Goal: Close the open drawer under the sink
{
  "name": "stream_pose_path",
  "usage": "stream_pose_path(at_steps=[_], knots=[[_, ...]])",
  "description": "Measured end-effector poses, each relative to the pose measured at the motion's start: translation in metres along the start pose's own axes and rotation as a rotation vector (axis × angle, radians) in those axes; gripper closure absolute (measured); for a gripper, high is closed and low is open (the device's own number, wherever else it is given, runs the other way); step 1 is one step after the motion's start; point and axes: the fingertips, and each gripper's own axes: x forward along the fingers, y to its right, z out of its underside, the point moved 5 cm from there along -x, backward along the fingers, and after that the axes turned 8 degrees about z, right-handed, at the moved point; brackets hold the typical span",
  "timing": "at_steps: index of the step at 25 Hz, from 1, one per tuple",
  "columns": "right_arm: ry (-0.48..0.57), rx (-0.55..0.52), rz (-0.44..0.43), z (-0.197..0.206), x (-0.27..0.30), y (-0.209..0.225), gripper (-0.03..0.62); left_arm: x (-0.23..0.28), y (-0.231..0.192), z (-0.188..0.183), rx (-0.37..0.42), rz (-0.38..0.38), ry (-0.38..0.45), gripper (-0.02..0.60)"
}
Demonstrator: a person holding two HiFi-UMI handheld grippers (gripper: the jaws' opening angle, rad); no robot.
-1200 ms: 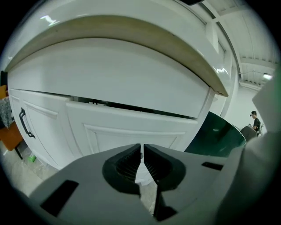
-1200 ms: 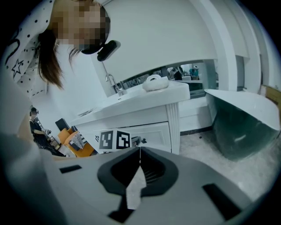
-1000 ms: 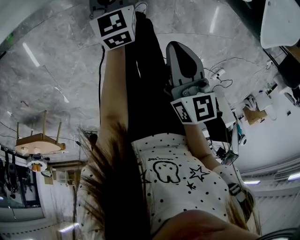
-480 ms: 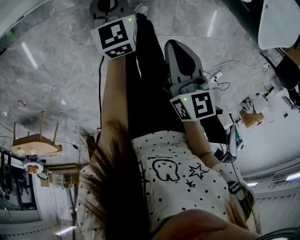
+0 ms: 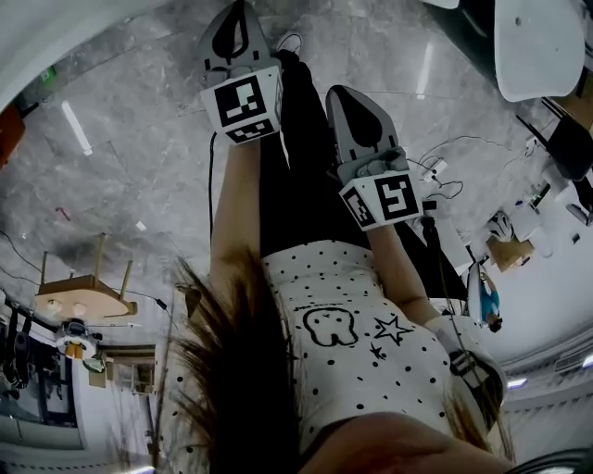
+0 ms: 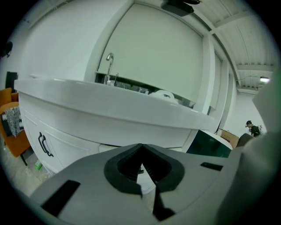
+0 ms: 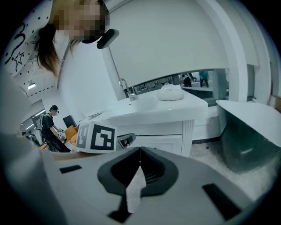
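In the left gripper view a white vanity cabinet (image 6: 66, 140) with a thick counter (image 6: 114, 103) and a chrome tap (image 6: 109, 66) fills the scene. The shut left gripper (image 6: 141, 147) points at the cabinet front just under the counter and holds nothing. Whether a drawer stands open behind the jaws I cannot tell. The right gripper view shows the same vanity (image 7: 162, 140) farther off, with its tap (image 7: 125, 90). The right gripper (image 7: 139, 151) is shut and empty there. In the head view, left gripper (image 5: 239, 18) and right gripper (image 5: 347, 94) are held out side by side.
A dark green tub-like basin (image 7: 250, 136) stands right of the vanity. The left gripper's marker cube (image 7: 96, 137) shows left of the right jaws. A black handle (image 6: 44, 144) sits on a cabinet door. Cables (image 5: 445, 176) and a wooden stool (image 5: 83, 292) lie on the grey marble floor.
Both grippers have risen. The left gripper's jaws, cut off by the picture's top edge before, now show whole in the head view. Both stay shut.
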Motion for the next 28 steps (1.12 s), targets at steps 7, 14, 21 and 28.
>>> stream_pose_path(at_steps=[7,14,21,28], knots=[[0.037,-0.048,-0.027,-0.030,-0.014,-0.008,0.580,-0.025,0.014,-0.041,-0.004,0.019,0.029,0.578],[0.074,-0.073,0.017,-0.060,-0.034,-0.001,0.580,-0.057,0.028,-0.085,0.025,0.056,0.047,0.577],[0.105,-0.078,-0.006,-0.087,-0.047,-0.024,0.580,-0.077,0.035,-0.130,0.045,0.085,0.076,0.578],[0.150,-0.124,-0.027,-0.107,-0.060,-0.039,0.580,-0.101,0.040,-0.163,0.096,0.131,0.122,0.578]])
